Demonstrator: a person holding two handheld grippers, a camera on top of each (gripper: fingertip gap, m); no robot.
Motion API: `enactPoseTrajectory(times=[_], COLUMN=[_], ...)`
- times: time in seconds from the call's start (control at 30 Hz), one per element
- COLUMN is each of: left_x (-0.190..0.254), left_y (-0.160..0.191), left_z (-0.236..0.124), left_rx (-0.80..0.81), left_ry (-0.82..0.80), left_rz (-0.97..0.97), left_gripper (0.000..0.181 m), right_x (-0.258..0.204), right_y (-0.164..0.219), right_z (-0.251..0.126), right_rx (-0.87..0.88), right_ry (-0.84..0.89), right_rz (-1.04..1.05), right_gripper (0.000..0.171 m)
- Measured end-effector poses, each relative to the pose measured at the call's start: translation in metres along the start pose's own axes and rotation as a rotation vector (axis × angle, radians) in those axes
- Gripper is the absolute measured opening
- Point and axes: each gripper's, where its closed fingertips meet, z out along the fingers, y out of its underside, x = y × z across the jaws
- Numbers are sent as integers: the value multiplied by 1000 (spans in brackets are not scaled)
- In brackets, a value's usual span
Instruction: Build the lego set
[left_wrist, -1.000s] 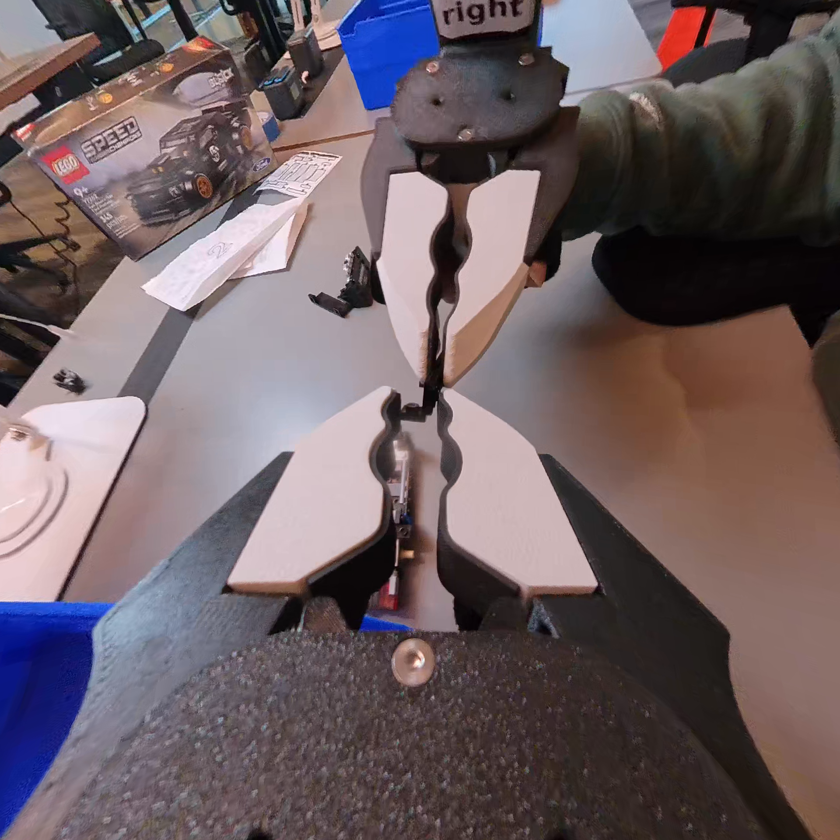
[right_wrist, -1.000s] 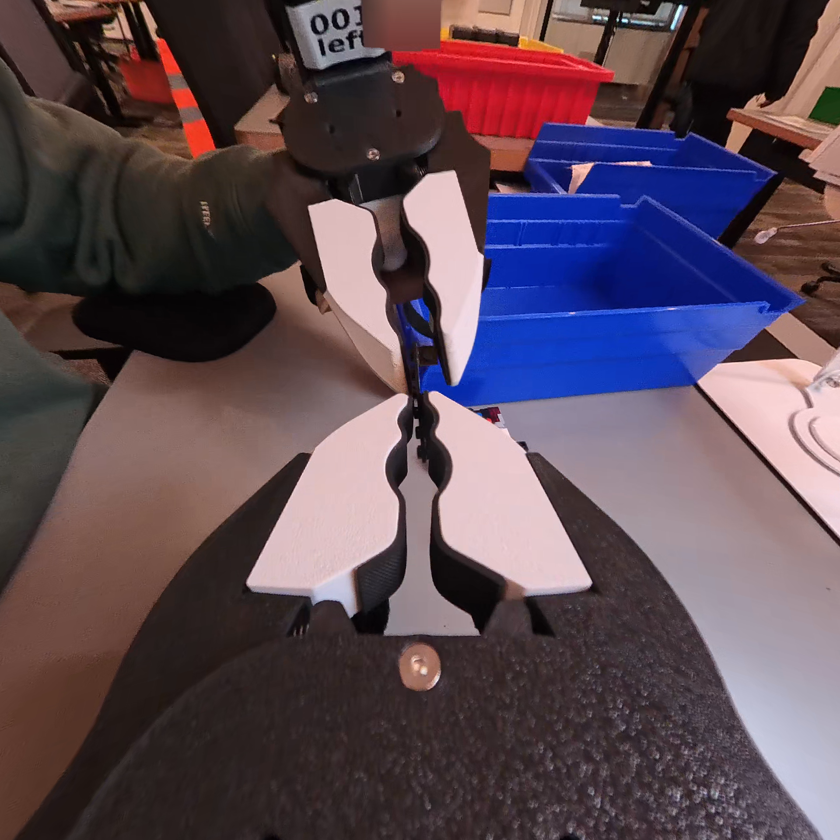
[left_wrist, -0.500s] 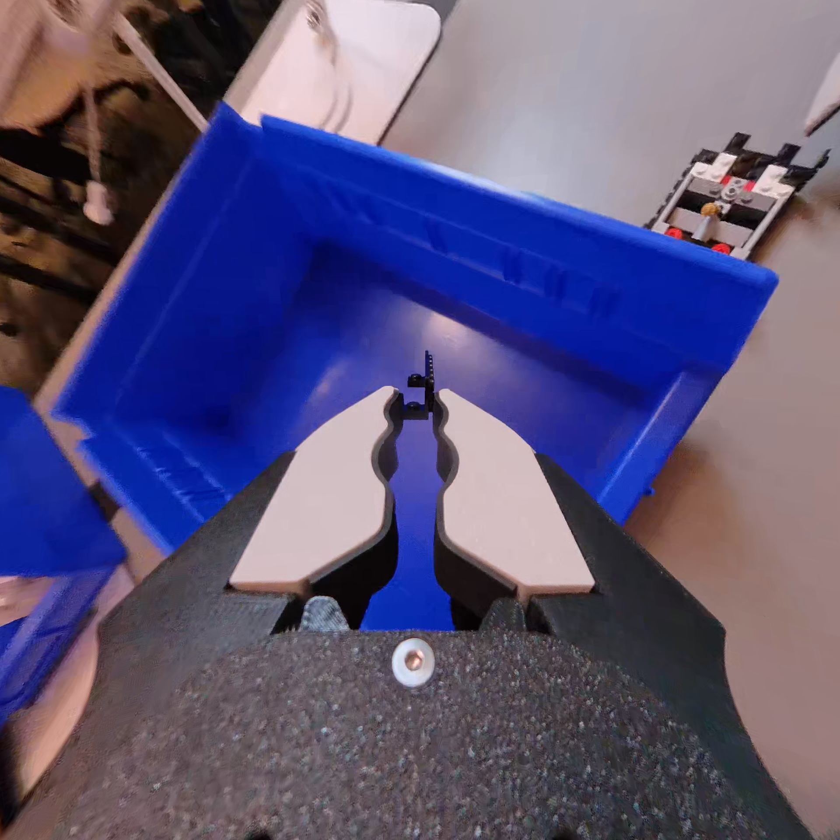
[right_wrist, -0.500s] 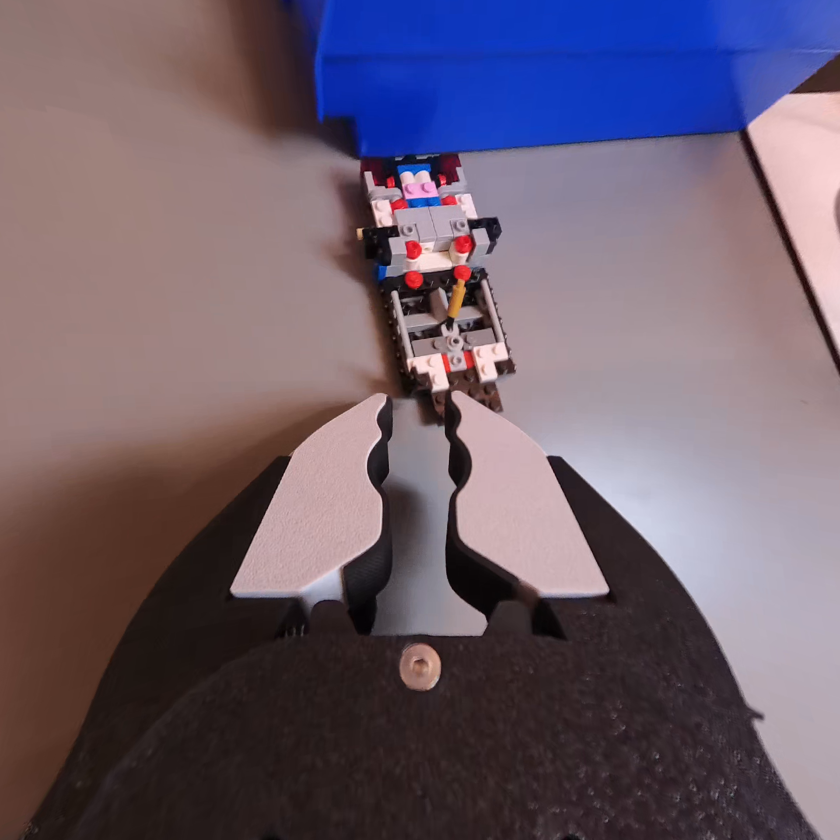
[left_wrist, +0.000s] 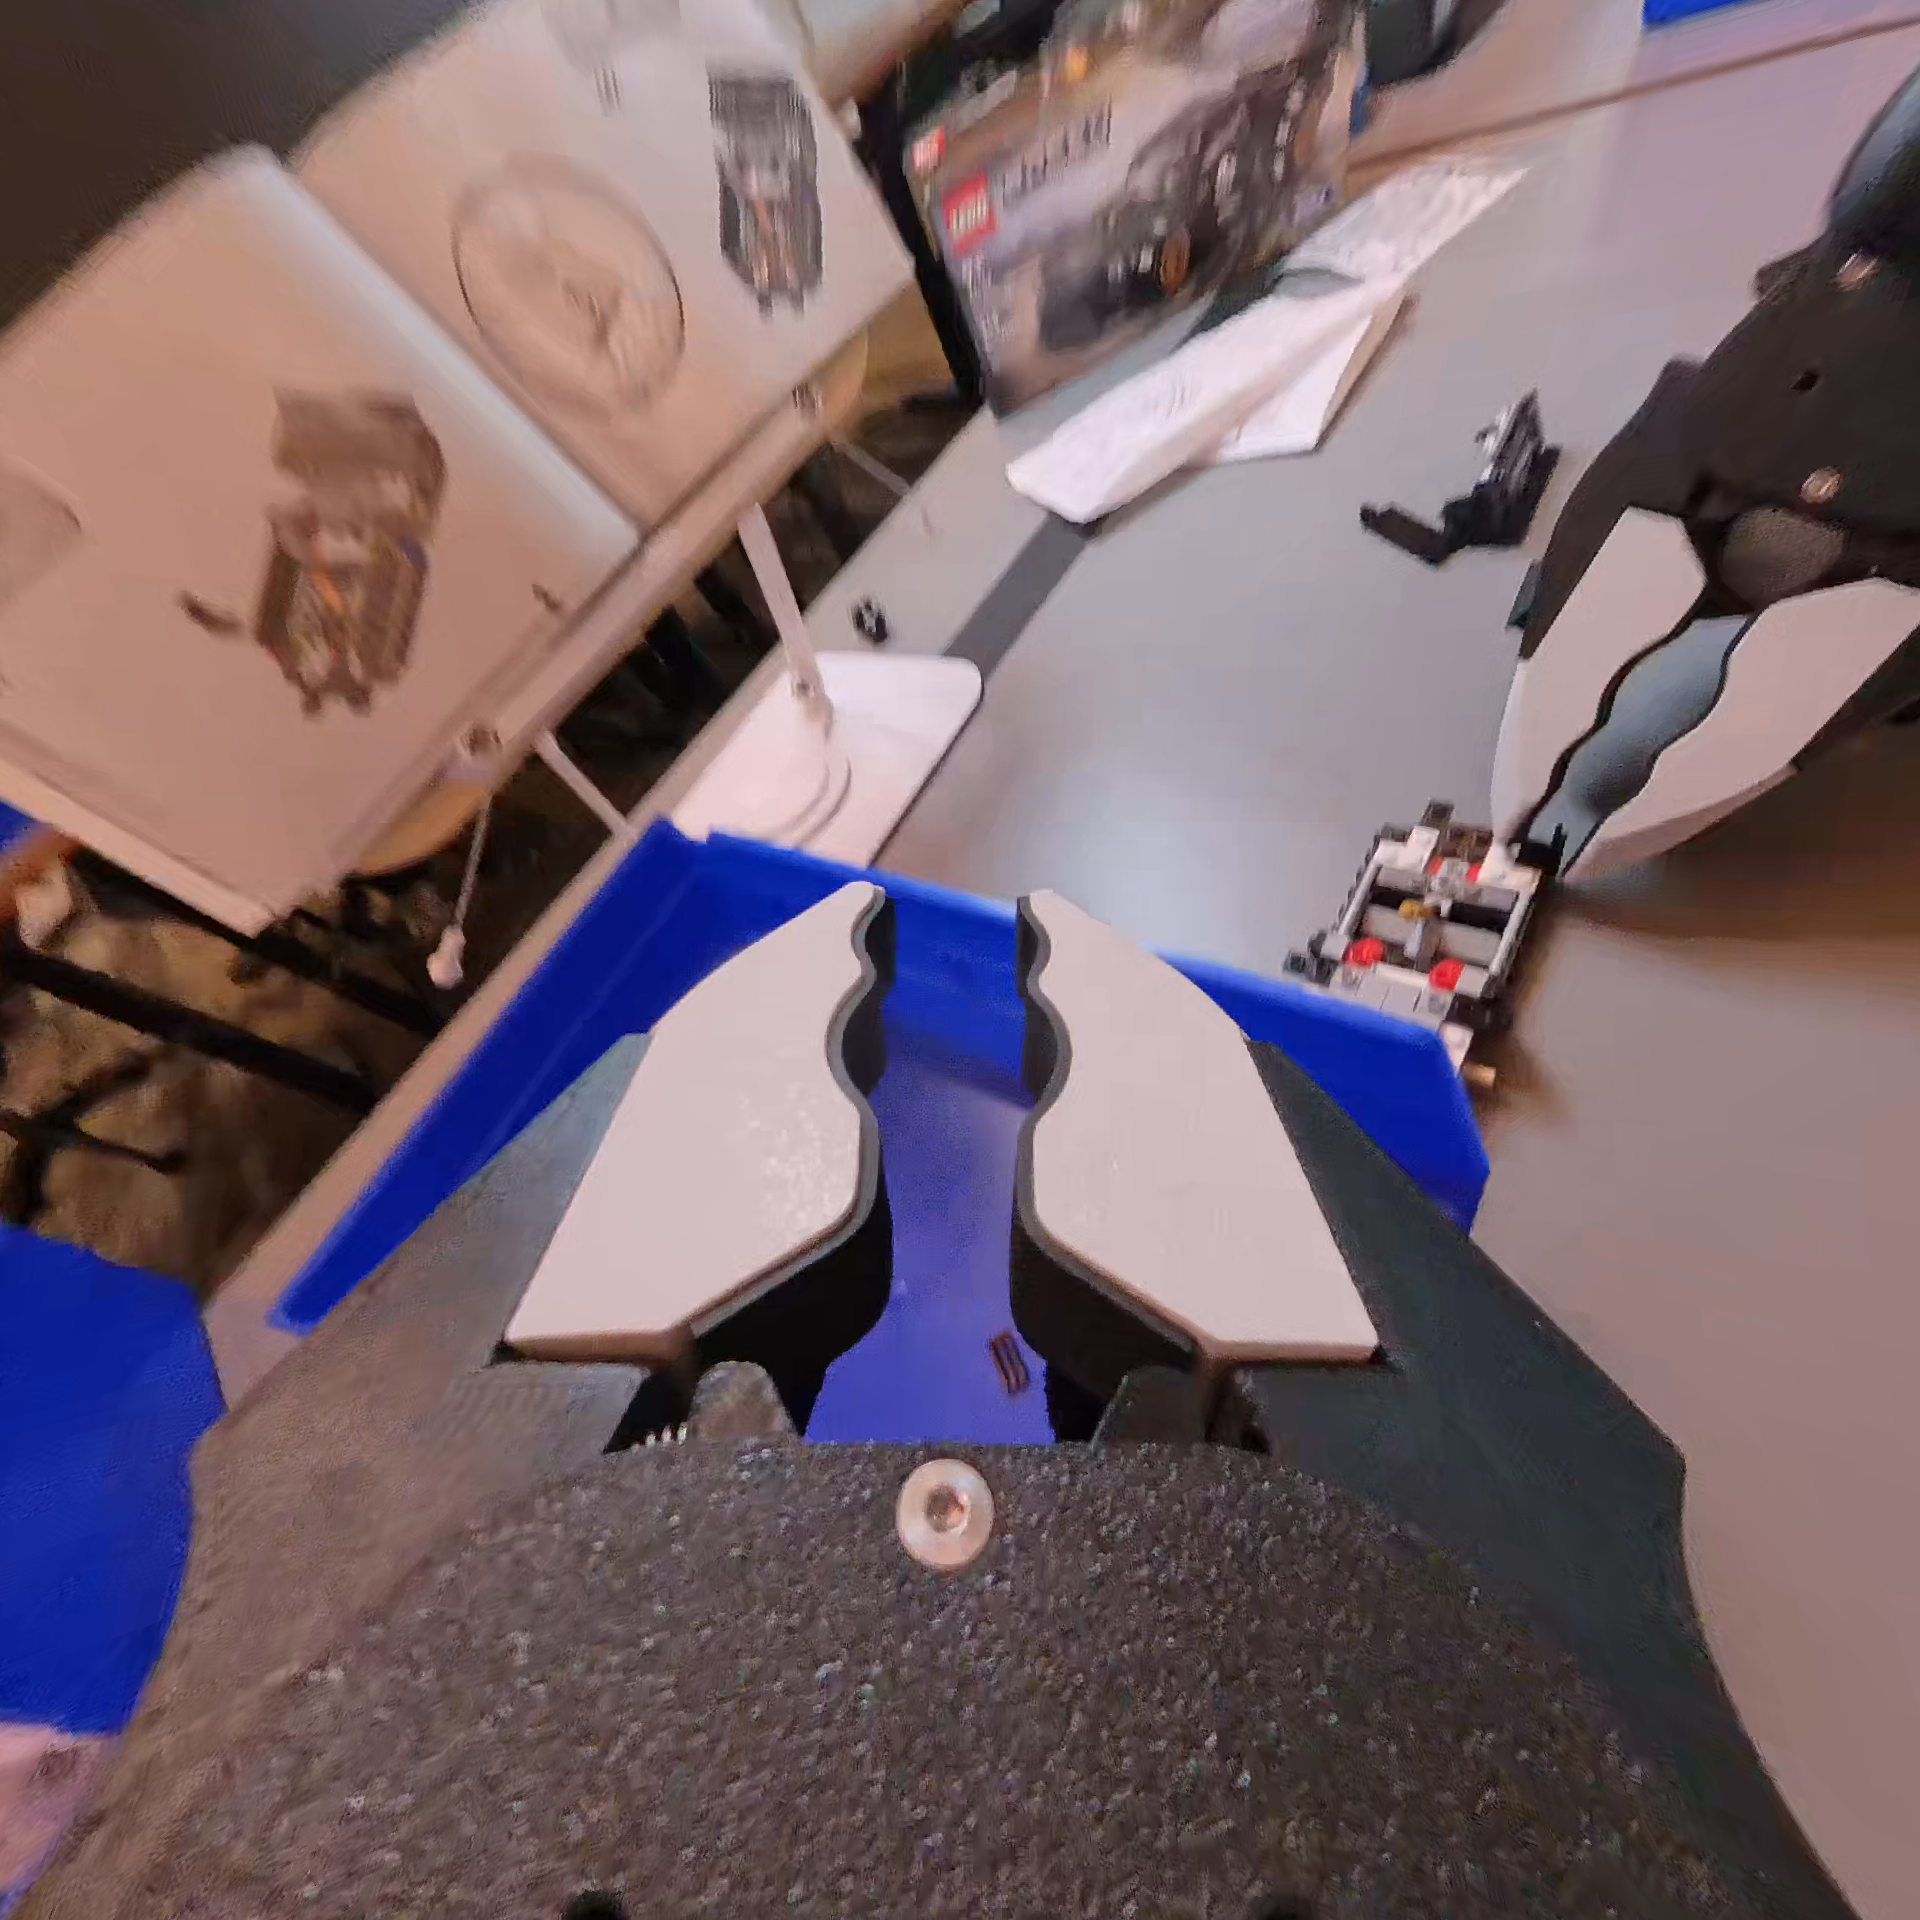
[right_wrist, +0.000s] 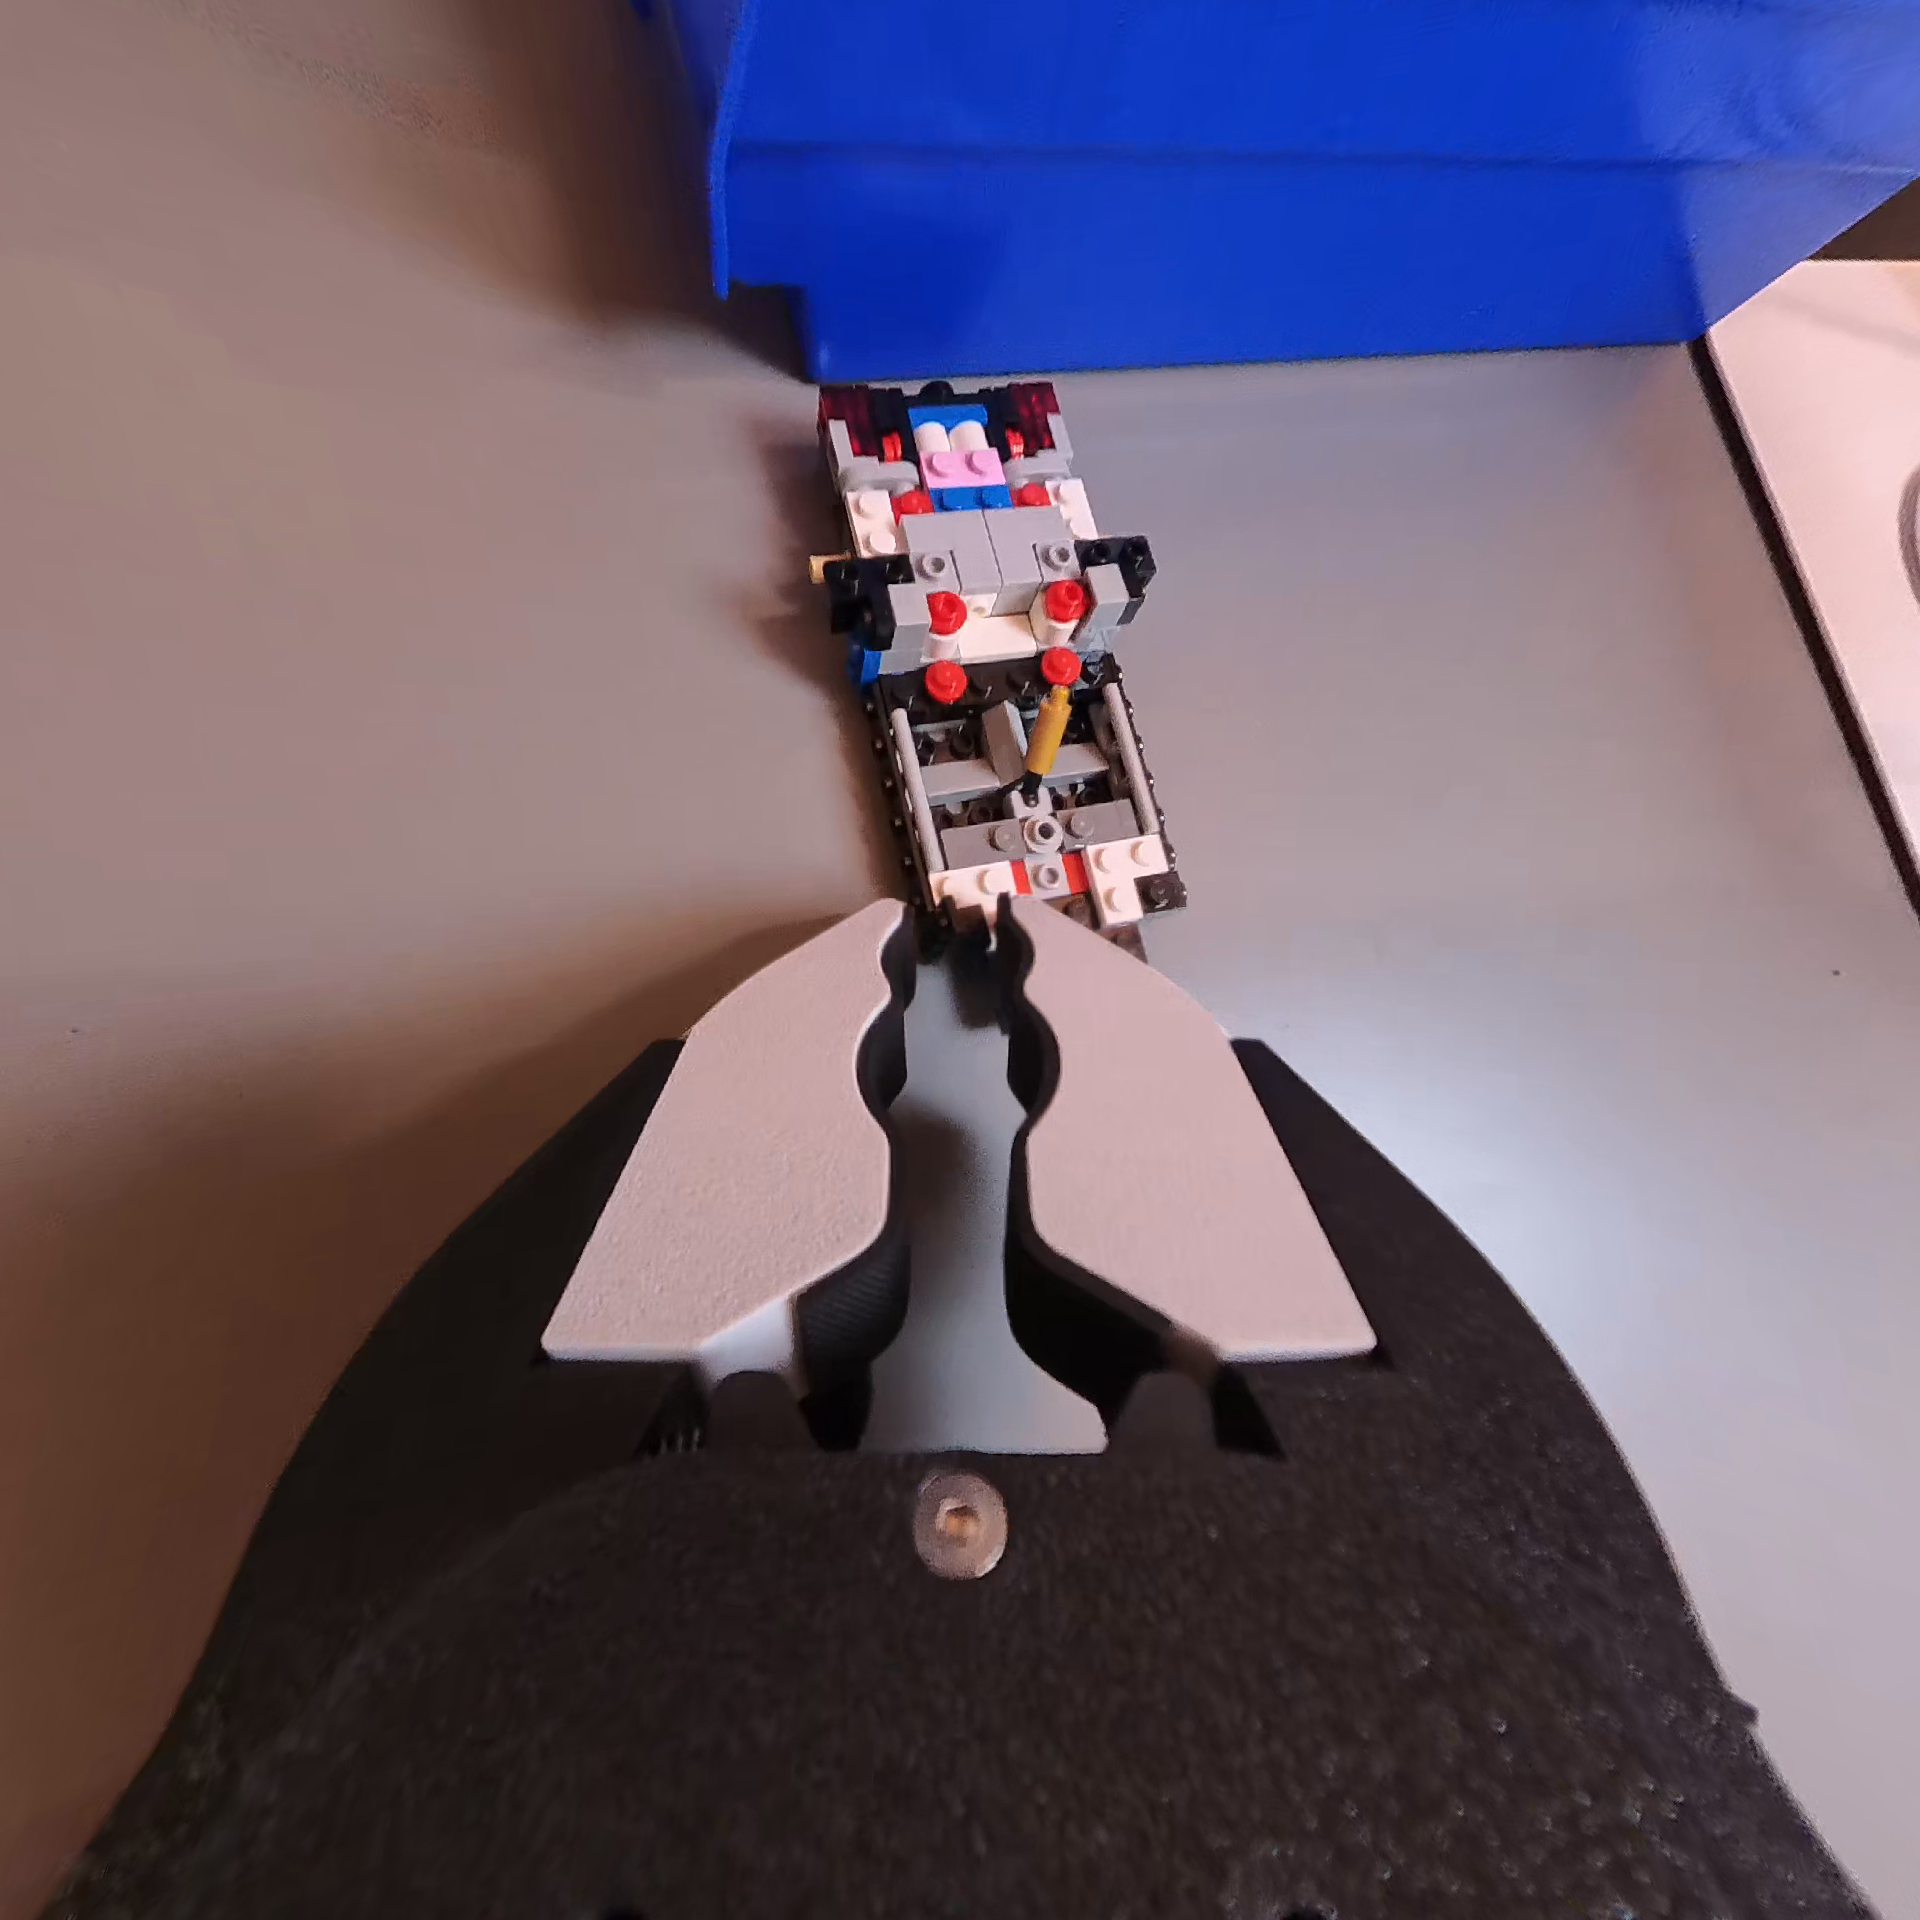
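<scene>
Since half a second ago the left gripper (left_wrist: 951, 914) has let go of its small black piece (left_wrist: 1007, 1362), which now lies on the floor of the blue bin (left_wrist: 665, 935) between the finger bases; its fingers stand apart, empty. Beyond its right fingertip, the partly built brick car (right_wrist: 1003, 665) sits on the grey table (right_wrist: 416, 623), its far end against the bin's outer wall. The right gripper (right_wrist: 956, 920), narrowly parted, has edged forward to the car's near end; whether it grips is unclear.
</scene>
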Motion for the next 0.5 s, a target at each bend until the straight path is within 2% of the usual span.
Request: enactPoseTrajectory(times=[0.13,0.2,0.3,0.37,0.5], left_x=[27,34,34,27,7], left_y=[-36,-44,-46,-42,-32], left_z=[2,6,14,20,21], left_rx=[182,236,267,265,268], left_ry=[40,21,-33,-66,-109], left_rz=[-7,-11,-14,-30,-103], left_gripper=[11,0,0,0,0], right_x=[10,38,83,91,59], right_y=[-4,-5,14,42,99], right_z=[-18,-44,-84,-93,-82], right_rx=[63,128,153,62,-213], right_ry=[-4,69,212,220,53], right_rz=[56,134,255,290,284], right_gripper=[14,14,12,12,12])
